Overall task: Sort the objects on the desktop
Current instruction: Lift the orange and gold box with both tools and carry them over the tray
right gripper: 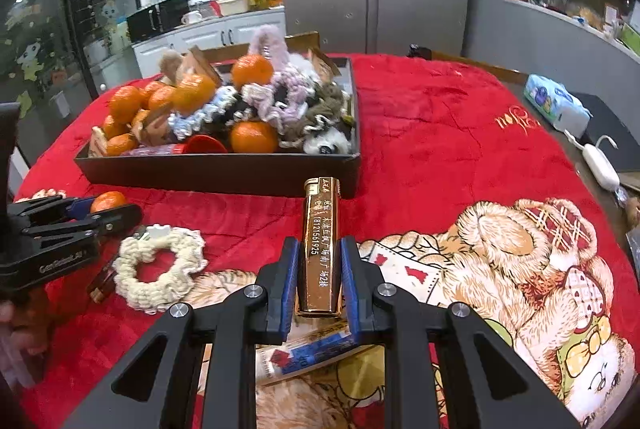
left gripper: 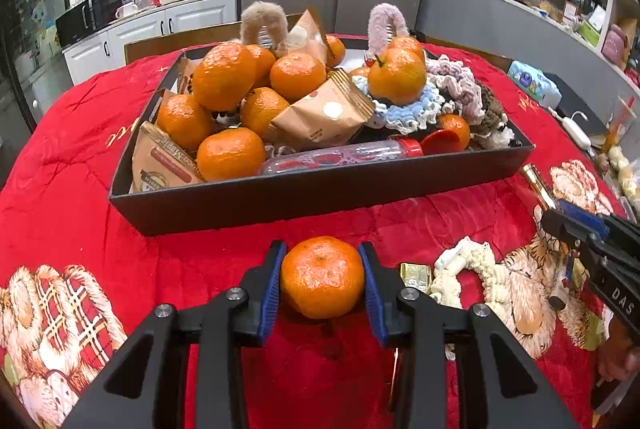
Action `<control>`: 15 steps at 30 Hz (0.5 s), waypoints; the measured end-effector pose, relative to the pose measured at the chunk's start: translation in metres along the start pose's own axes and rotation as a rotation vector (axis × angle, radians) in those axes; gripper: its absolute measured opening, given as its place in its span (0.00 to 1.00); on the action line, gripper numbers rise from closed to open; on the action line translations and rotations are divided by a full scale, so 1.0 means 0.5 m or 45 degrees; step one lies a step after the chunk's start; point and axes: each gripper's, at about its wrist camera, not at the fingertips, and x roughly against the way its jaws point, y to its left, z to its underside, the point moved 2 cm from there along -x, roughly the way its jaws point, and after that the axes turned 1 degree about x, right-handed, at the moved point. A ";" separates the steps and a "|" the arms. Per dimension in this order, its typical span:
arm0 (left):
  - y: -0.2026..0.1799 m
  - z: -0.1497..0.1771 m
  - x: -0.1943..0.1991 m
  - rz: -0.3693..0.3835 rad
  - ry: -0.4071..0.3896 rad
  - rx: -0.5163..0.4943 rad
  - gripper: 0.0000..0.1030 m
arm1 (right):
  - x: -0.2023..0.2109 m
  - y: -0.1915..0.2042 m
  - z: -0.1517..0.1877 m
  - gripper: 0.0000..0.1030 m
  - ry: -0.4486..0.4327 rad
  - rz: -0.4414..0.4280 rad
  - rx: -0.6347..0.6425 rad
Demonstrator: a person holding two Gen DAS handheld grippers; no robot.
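Left tongs (left gripper: 322,279) are clamped on a tangerine (left gripper: 322,277), blue pads pressing its two sides, low over the red cloth of the table (left gripper: 80,149). From this view the box (left gripper: 320,189) lies straight ahead of the fruit, its near wall just beyond it and already heaped with tangerines, snack packets and knitted rings, so I judge the carry to be a short one forward and over that wall. At the right edge the right tongs (left gripper: 550,217) show with a gold end poking out.

Right tongs (right gripper: 319,277) hold a gold lighter (right gripper: 319,245) about its lower half, nearly closed on it. Its long axis runs straight out along the fingers, the cap end pointing at the box's (right gripper: 216,171) near right corner. Only this view shows the printing on the lighter, a cigarette pack (right gripper: 304,353) under it, and a cream ring (right gripper: 160,265) lying between the two tongs, with the left tongs (right gripper: 86,211) and tangerine (right gripper: 107,200) far left.
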 end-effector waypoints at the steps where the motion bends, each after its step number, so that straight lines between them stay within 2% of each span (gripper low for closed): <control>1: 0.002 0.000 0.001 0.001 -0.002 0.003 0.37 | 0.003 0.003 0.001 0.20 -0.007 -0.009 0.008; 10: -0.008 -0.014 0.006 -0.017 -0.058 0.018 0.36 | 0.035 0.023 0.005 0.20 -0.101 -0.034 0.071; 15: -0.010 -0.021 0.040 -0.021 -0.139 -0.007 0.36 | 0.057 0.033 0.006 0.20 -0.174 -0.070 0.101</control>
